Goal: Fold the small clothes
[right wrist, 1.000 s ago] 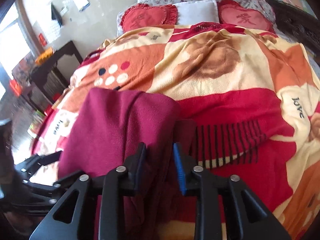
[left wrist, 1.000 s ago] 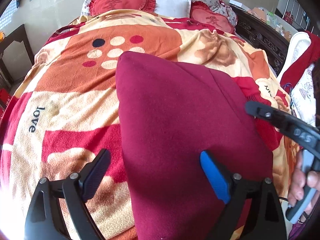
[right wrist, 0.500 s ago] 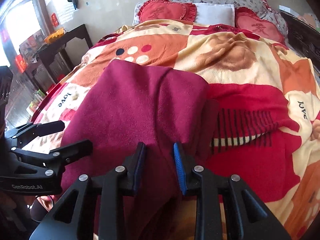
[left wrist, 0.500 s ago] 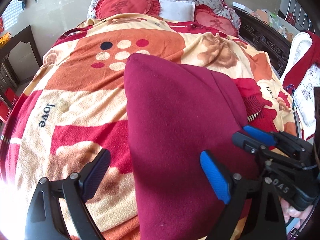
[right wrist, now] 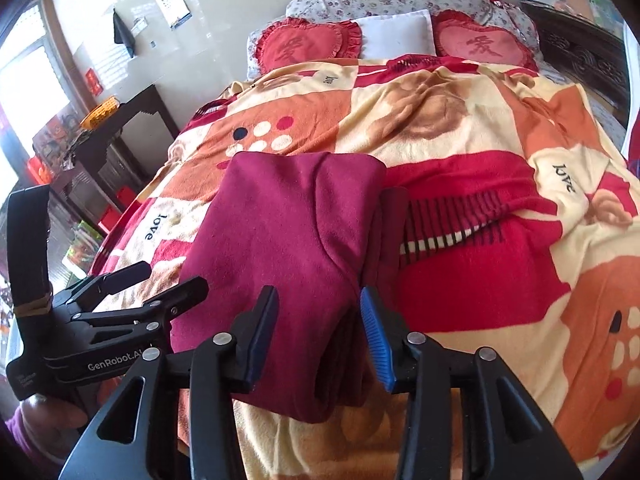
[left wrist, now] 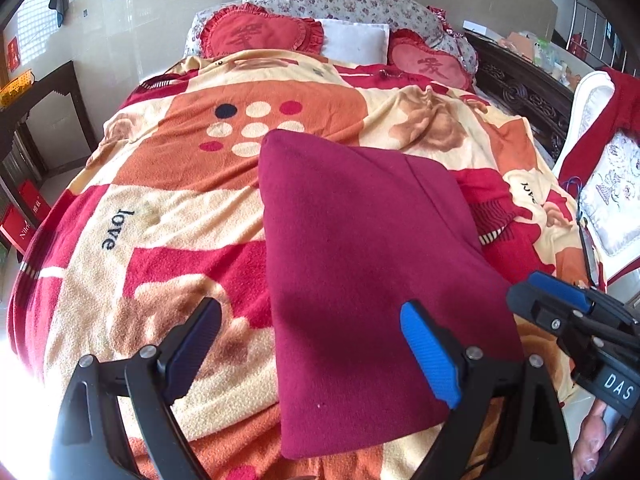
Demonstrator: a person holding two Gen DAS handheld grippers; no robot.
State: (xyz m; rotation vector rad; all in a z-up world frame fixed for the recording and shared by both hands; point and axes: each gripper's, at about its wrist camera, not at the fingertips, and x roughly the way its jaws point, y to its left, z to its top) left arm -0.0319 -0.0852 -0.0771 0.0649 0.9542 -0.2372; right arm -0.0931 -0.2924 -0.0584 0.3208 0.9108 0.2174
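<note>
"GenRobot.AI" lettering on left gripper [right wrist: 172, 284] body

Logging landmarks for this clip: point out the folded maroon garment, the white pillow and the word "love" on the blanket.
Maroon garment [left wrist: 360, 264], left wrist view, middle of top layer.
White pillow [left wrist: 354, 42], left wrist view, centre.
"love" lettering [left wrist: 114, 229], left wrist view, on the letters.

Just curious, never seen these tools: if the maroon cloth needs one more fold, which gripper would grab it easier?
Probably the right gripper: the cloth's near right edge sits between its part-open, just-opened jaws. The left gripper stands wide open over the cloth's left edge.
</note>
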